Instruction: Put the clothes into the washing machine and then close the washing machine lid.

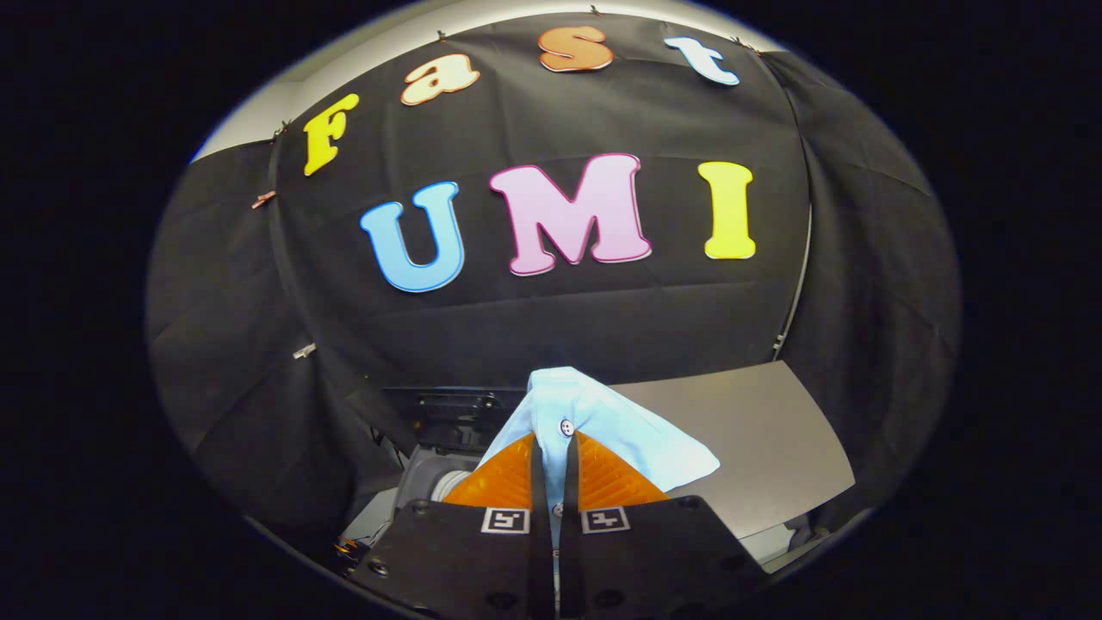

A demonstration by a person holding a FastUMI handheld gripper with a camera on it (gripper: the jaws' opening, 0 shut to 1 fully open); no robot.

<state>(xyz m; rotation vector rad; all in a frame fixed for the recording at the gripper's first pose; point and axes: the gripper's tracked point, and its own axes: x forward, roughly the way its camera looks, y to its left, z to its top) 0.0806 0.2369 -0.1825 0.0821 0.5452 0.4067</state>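
Observation:
A light blue shirt (594, 413) with a small white button is pinched between my two fingers and stands up above their tips. My gripper (554, 452) is shut on its fabric, held up in the air. Below and left of the fingers I see part of the washing machine (422, 478), grey and white, with a dark panel (452, 405) behind it. Its opening is mostly hidden by the fingers and the shirt, so I cannot tell how the lid stands.
A flat grey board or table top (766, 439) stretches to the right beyond the fingers. The booth's black cloth wall (560, 327) closes off the space behind and to both sides.

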